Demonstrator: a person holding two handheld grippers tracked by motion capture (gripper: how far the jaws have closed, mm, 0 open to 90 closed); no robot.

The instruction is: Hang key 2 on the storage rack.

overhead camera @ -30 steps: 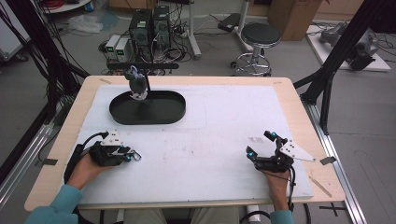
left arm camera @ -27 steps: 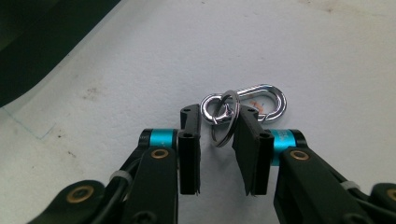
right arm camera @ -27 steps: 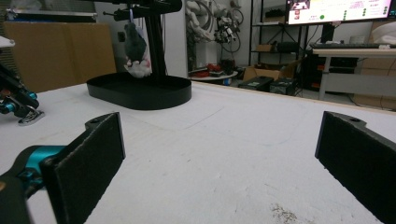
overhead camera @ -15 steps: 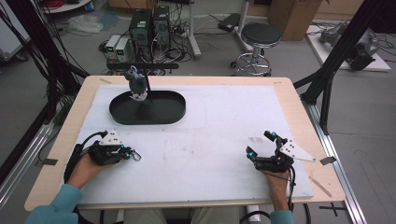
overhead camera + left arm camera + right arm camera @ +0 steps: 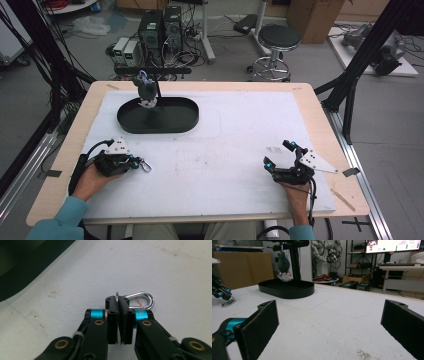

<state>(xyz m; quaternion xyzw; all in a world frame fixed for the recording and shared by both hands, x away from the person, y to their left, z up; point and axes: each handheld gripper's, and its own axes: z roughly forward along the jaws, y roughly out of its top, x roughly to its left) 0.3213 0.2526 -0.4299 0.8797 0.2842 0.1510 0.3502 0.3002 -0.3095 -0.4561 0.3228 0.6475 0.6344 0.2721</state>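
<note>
Now, left tool (image 5: 117, 302): jaws have just been closing and are clamped on the thin ring of a small silver carabiner clip (image 5: 141, 300), which lies flat on the white mat of the bench (image 5: 225, 165), near the front left edge.
Clip position: its loop pokes out to one side of the jaw tips; only the ring edge is between the pads.
Right tool (image 5: 329, 322): jaws wide apart, nothing between them, resting low on the mat at the front right.
Stand: a black oval tray (image 5: 185, 120) with a post, a grey plush keychain (image 5: 146, 90) hanging from its arm, well apart from both tools.
Risk: the grip looks narrow and off-centre, so on lifting the clip could swivel or slip out.
Cause: smooth metal and a thin ring pinched at the very tips.
</note>
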